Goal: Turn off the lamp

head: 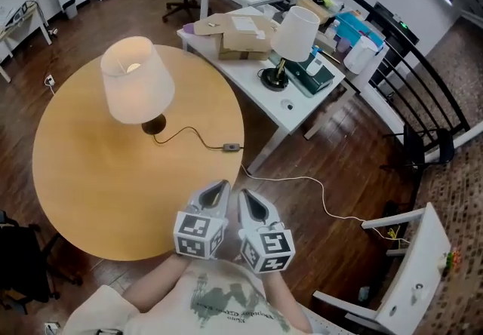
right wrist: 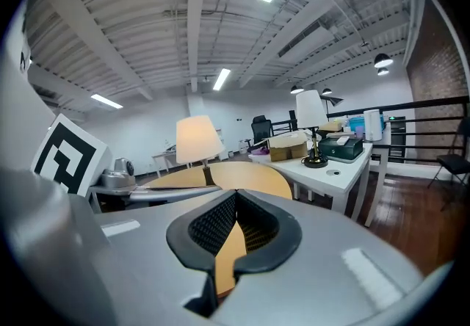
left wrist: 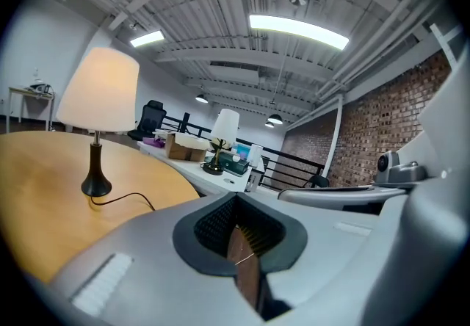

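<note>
A lit lamp with a white shade (head: 136, 84) stands on the round wooden table (head: 83, 175), its dark base (head: 153, 127) under the shade. The lamp's thin cord (head: 192, 133) runs right to an inline switch (head: 232, 147) near the table's right edge. My left gripper (head: 222, 189) and right gripper (head: 245, 199) hover side by side over the table's near edge, both shut and holding nothing. The switch lies a short way ahead of them. In the left gripper view the lamp (left wrist: 99, 89) is ahead to the left of the left gripper (left wrist: 235, 200). In the right gripper view the lamp (right wrist: 197, 139) is beyond the right gripper (right wrist: 233, 196).
A white table (head: 290, 118) at the right rear holds an unlit second lamp (head: 294, 33), cardboard boxes (head: 243, 38) and other items. A black railing (head: 423, 77) curves behind it. A white cable (head: 317, 194) lies on the wooden floor, beside a white chair (head: 411, 265).
</note>
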Available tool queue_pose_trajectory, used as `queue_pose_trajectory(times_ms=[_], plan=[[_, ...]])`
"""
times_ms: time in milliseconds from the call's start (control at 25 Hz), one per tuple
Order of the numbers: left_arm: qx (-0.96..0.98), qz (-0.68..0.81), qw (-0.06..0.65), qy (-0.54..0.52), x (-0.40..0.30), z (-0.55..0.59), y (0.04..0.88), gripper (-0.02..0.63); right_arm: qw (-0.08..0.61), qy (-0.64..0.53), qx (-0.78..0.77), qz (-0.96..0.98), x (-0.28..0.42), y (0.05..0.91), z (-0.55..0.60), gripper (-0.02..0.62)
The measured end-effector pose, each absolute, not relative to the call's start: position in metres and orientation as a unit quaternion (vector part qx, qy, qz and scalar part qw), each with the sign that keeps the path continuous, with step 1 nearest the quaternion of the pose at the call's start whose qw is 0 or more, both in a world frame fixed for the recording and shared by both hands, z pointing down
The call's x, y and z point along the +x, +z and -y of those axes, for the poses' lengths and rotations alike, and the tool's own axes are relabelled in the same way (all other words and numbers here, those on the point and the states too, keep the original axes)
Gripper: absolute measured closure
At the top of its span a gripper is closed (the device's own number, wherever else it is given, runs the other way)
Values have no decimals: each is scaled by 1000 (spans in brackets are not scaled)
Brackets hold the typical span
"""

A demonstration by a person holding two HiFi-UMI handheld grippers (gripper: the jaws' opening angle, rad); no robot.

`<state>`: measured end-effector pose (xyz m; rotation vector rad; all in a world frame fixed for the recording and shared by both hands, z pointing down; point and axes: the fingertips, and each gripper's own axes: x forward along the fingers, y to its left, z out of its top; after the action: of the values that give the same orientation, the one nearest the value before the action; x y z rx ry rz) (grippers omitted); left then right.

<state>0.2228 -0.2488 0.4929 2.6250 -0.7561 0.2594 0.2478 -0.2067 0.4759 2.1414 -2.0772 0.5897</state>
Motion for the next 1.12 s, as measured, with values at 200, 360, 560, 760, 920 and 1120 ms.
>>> queue_pose_trajectory(times_ms=[200,360,560,760,920,1120], plan=[[924,293,220,107,232,276,519,606,63,202,687,696,258,492,232,595],[915,299,246,111,253,294,539,592,70,212,668,710,277,506,253,595],[894,342,264,122,277,328,562,592,87,221,628,741,302,522,285,595],[870,378,279,152,294,352,592,578,116,233,588,766,326,538,305,595],[851,402,290,174,302,367,618,566,121,241,573,774,343,545,316,595],[834,421,302,192,308,379,641,547,128,255,561,777,360,557,319,595]])
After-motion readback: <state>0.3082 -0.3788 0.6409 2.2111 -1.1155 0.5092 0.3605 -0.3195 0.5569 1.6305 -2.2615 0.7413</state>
